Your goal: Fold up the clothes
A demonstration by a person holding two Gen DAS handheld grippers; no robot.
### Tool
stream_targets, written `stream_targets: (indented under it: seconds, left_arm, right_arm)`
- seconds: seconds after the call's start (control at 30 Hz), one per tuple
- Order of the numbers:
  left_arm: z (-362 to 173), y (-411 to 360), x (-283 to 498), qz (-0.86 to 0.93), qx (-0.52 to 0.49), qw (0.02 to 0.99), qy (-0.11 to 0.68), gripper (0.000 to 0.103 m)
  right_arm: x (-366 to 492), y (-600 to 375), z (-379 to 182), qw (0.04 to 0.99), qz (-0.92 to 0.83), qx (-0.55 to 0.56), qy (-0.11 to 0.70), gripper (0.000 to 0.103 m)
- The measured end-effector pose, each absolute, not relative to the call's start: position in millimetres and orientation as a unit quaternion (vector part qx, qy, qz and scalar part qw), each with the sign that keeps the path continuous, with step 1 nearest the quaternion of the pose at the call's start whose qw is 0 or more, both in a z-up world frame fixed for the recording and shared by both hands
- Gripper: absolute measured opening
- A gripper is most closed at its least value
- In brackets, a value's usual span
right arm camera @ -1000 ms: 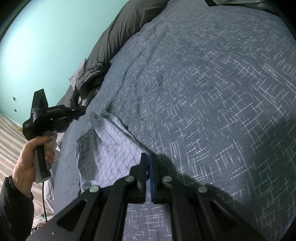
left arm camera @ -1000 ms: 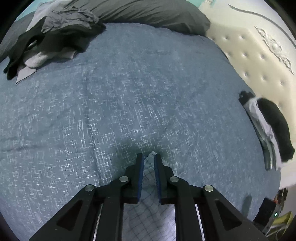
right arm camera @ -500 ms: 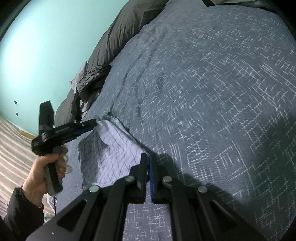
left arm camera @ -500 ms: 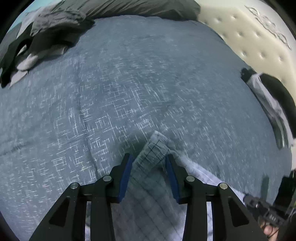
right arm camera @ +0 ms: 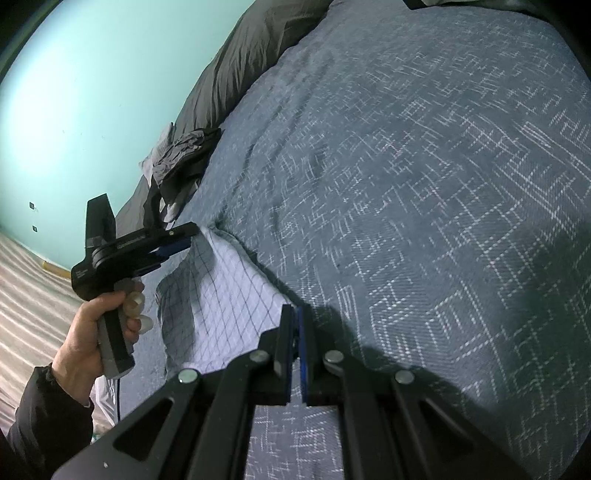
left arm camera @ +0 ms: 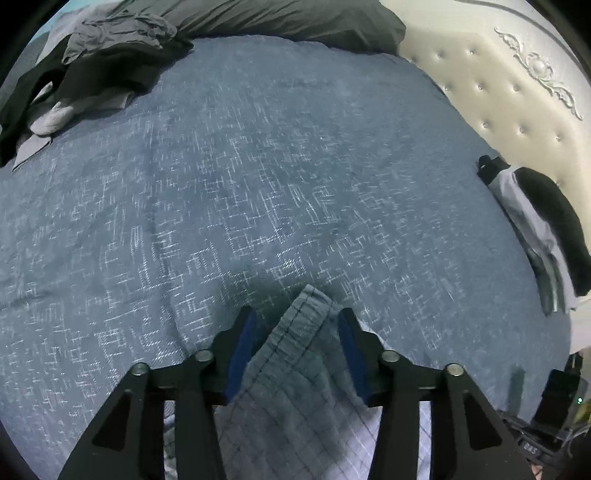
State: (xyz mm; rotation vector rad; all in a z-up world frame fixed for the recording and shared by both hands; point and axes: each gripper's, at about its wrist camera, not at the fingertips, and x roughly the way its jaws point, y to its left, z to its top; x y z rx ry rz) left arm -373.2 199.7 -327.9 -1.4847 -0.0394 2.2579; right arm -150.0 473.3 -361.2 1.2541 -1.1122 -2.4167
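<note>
- Step: laying checked garment [right arm camera: 225, 295] flat on bed [right arm camera: 406, 184].
- L gripper [left arm camera: 295, 332] jaws were opening; hem lay between, pads off it.
- R gripper [right arm camera: 295, 328] looked clamped on garment's other corner.
- Next, prob.: R lets go, then fold.

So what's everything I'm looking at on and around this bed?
checked garment: one, pale with dark grid, near bed edge
bedspread: one, blue with white flecks, over bed
pillow: one, dark grey, far end
unfolded pile: one, grey and black, far left corner
folded stack: one, black and grey, by headboard
headboard: one, cream, tufted, right
wall: turquoise
left gripper: black, blue pads, jaws opening around garment corner
right gripper: shut on garment edge
hand: one, holding left gripper
</note>
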Motion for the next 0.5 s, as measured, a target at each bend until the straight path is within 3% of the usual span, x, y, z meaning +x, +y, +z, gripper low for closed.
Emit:
stream_targets:
  seconds: [0.5]
  left_arm:
    - [-339,192,-373,0.827,-0.527,0.194,0.032,0.052]
  right_arm:
    - [-148,474,-361,0.098,-0.818,0.423,-0.378,0.002]
